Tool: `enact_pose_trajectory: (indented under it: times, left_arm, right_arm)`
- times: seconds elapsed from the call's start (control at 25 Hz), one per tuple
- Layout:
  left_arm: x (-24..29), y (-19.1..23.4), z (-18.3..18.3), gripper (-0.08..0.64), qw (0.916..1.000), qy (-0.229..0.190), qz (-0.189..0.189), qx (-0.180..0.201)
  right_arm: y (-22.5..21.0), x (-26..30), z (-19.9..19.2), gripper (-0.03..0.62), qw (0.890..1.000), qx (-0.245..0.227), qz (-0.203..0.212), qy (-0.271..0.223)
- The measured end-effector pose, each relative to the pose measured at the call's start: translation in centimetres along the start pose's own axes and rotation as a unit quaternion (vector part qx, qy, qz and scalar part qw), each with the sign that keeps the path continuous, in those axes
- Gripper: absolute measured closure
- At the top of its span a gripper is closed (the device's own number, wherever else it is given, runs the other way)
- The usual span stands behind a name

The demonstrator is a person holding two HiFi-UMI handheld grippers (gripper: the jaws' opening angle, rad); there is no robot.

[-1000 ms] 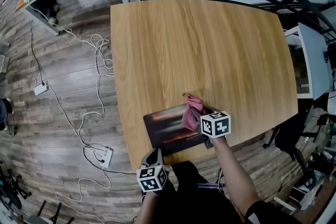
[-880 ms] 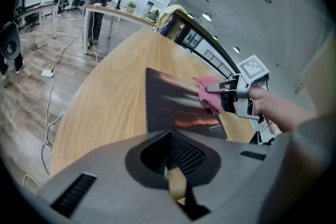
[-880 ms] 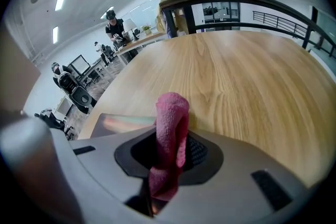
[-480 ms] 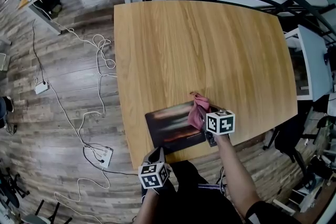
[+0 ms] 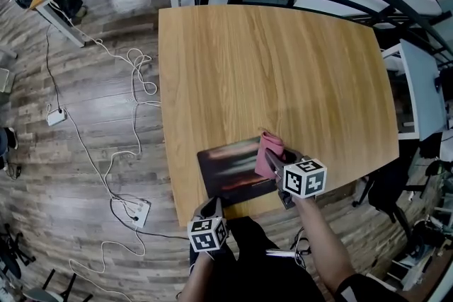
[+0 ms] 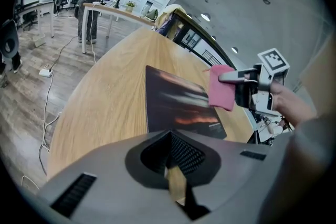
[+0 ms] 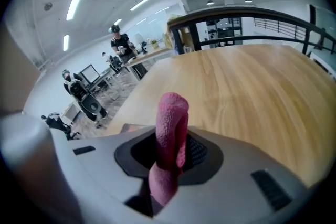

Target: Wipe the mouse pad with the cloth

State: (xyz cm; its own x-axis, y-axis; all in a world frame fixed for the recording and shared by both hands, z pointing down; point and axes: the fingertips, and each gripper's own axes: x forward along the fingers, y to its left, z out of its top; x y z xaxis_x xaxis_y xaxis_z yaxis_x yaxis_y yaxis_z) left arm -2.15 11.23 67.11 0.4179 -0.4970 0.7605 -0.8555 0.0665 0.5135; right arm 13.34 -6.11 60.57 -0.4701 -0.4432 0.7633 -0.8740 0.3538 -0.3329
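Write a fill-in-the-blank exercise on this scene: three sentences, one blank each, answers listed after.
1. The right gripper is shut on a ____ cloth.
2. In the head view, the cloth is at the ____ end of the mouse pad.
3. The mouse pad lies on a ____ table.

Missing words: pink; right; wooden.

Wood-plank floor (image 5: 85, 166) with white cables (image 5: 144, 85) surrounds a wooden table (image 5: 283, 67).

Bright ceiling light; fisheye edges dark; slight blur.
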Motion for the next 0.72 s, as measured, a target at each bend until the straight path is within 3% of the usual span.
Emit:
enact_pose_trajectory:
  times: [0.16,0.44,0.56,0.72]
  left_arm:
    - [0.0,-0.1,0.2,0.537,1.0,-0.005,-0.003,0.0]
    - [0.1,-0.3,0.0,0.537,1.0,-0.007,-0.005,-0.003]
    - [0.2,-0.2,0.0,0.537,1.0,-0.009,-0.002,-0.002]
    - [0.0,-0.2,0.1,0.537,1.0,-0.009,-0.001,-0.002]
  right_arm:
    - [7.5,1.2,-0.8,0.503,0.996,-0.01,0.091,0.0]
    - [16.1,4.5,-3.1,0.503,0.98,-0.008,0.199,0.031]
    - [17.1,6.3,-4.7,0.503,0.977,-0.017,0.203,0.057]
    - [16.5,7.9,-7.2,0.503,0.979,-0.045,0.174,0.096]
